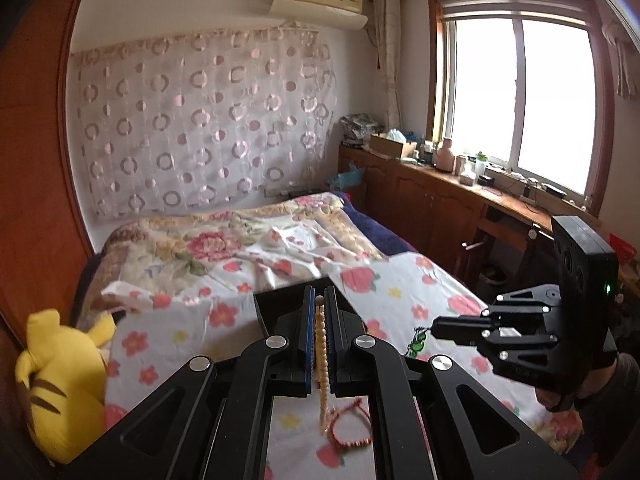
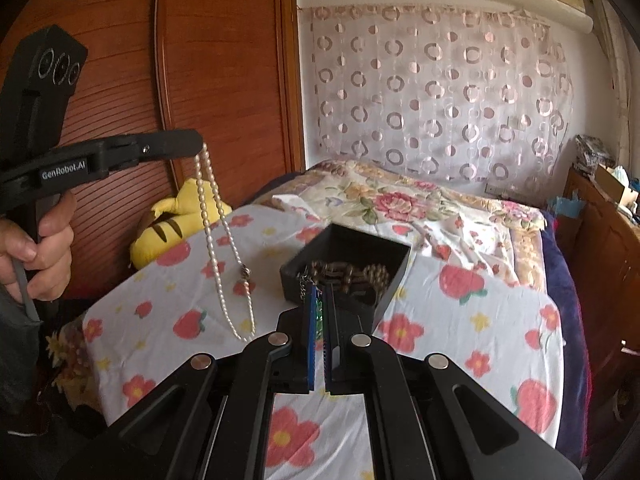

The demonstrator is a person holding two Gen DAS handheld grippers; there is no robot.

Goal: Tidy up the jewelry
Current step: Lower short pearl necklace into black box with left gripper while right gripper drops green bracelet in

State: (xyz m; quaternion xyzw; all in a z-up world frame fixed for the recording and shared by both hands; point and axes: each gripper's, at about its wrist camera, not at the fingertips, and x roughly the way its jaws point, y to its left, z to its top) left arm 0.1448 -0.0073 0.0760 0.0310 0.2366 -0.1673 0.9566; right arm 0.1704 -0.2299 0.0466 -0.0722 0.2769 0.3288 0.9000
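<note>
The pearl necklace (image 2: 218, 236) is pinched by the left gripper (image 2: 198, 146) and hangs left of the black box (image 2: 394, 276). A green piece (image 2: 318, 312) is clamped by the right gripper (image 2: 320, 300) just before that box. The 2 dangling strands could be snagged on the box rim or dropped short.

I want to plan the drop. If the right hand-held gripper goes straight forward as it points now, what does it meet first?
Probably the black box: its near wall sits just ahead of the right hand-held gripper, though depth is unclear.
</note>
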